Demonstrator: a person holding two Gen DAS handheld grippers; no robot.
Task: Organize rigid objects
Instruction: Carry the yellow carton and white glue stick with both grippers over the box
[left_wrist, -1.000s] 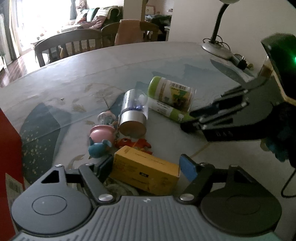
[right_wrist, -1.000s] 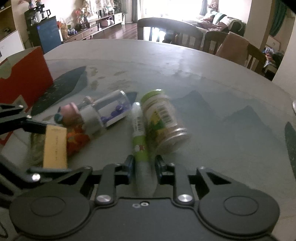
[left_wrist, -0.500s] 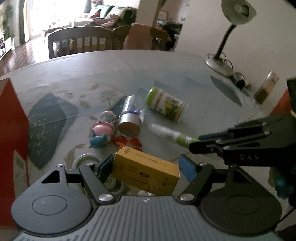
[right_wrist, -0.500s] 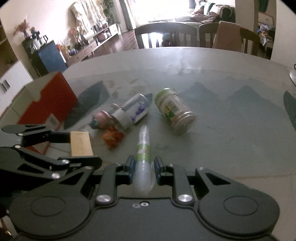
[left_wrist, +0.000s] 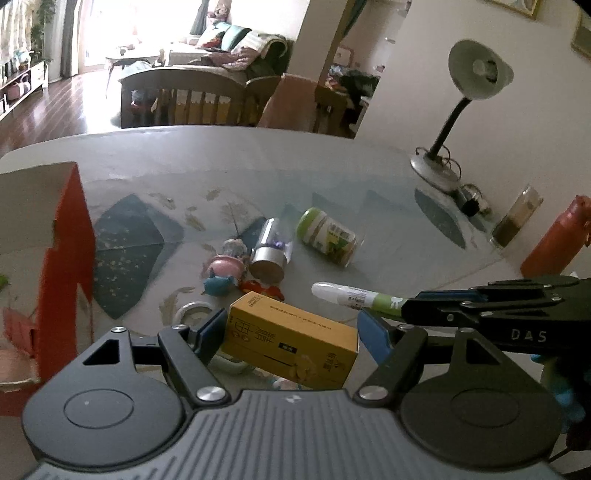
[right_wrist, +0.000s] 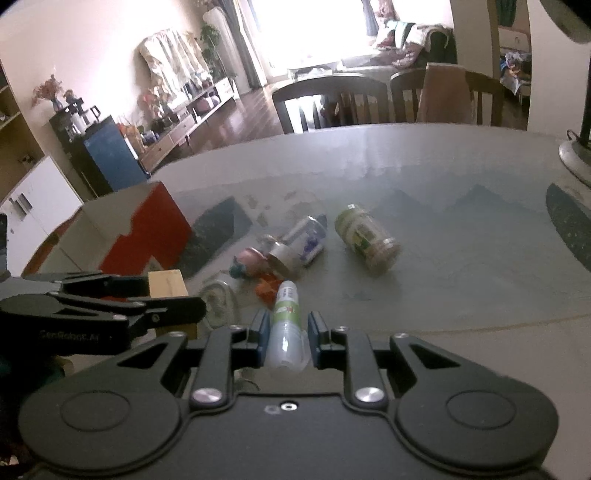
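My left gripper (left_wrist: 291, 334) is shut on a yellow box (left_wrist: 291, 338) and holds it above the table; the box also shows in the right wrist view (right_wrist: 166, 284). My right gripper (right_wrist: 285, 332) is shut on a white and green tube (right_wrist: 286, 325), held in the air; the tube also shows in the left wrist view (left_wrist: 351, 295). On the table lie a green-lidded jar (left_wrist: 328, 236), a clear cylinder with a silver cap (left_wrist: 269, 247), a pink and blue toy (left_wrist: 221, 273), an orange toy (left_wrist: 264, 288) and a tape ring (left_wrist: 192, 310).
An open red cardboard box (left_wrist: 62, 258) stands at the left; it also shows in the right wrist view (right_wrist: 147, 229). A desk lamp (left_wrist: 454, 122), a glass jar (left_wrist: 515, 218) and a red bottle (left_wrist: 554, 240) stand at the right. Chairs stand behind the table.
Both grippers have risen and drawn back from the pile, each keeping its object. The tube has come off the table beside the jar. The red box has come into fuller view.
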